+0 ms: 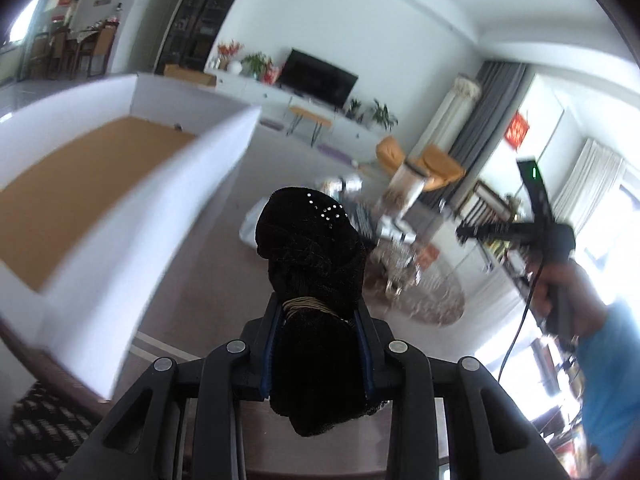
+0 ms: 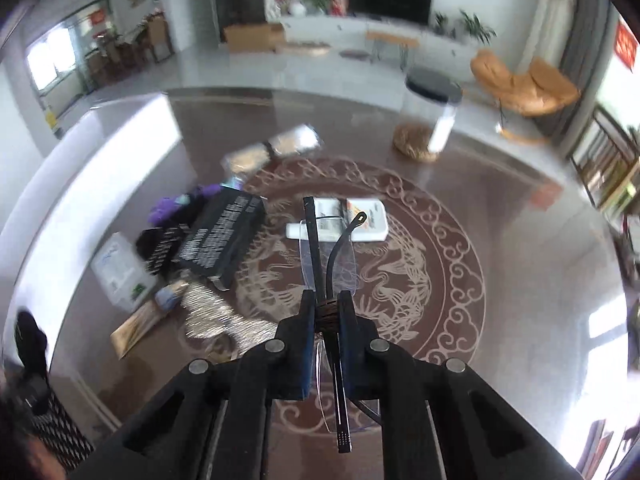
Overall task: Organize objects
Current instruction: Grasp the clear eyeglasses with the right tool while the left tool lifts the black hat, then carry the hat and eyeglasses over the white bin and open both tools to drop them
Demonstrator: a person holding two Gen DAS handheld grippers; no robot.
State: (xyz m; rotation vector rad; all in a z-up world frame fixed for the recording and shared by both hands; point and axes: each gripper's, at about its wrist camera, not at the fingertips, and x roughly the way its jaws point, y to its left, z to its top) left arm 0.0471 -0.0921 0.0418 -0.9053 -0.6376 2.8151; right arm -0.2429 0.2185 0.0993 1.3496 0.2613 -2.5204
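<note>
My left gripper (image 1: pixel 318 312) is shut on a black fuzzy cloth item (image 1: pixel 312 248) with small rhinestones, held in the air beside a white open box (image 1: pixel 132 216) with a brown bottom at the left. My right gripper (image 2: pixel 326 304) is shut on folded rimless glasses (image 2: pixel 328 256) with dark arms, held above the glass table (image 2: pixel 500 240). The right gripper also shows in the left wrist view (image 1: pixel 472 234) at the far right, held by a hand.
On the table lie a black box (image 2: pixel 224 236), a white tube (image 2: pixel 352 224), purple and black items (image 2: pixel 172 208), packets (image 2: pixel 272 148), a white bag (image 2: pixel 120 268) and a clear jar with a black lid (image 2: pixel 428 120). The white box wall (image 2: pixel 100 168) stands at the left.
</note>
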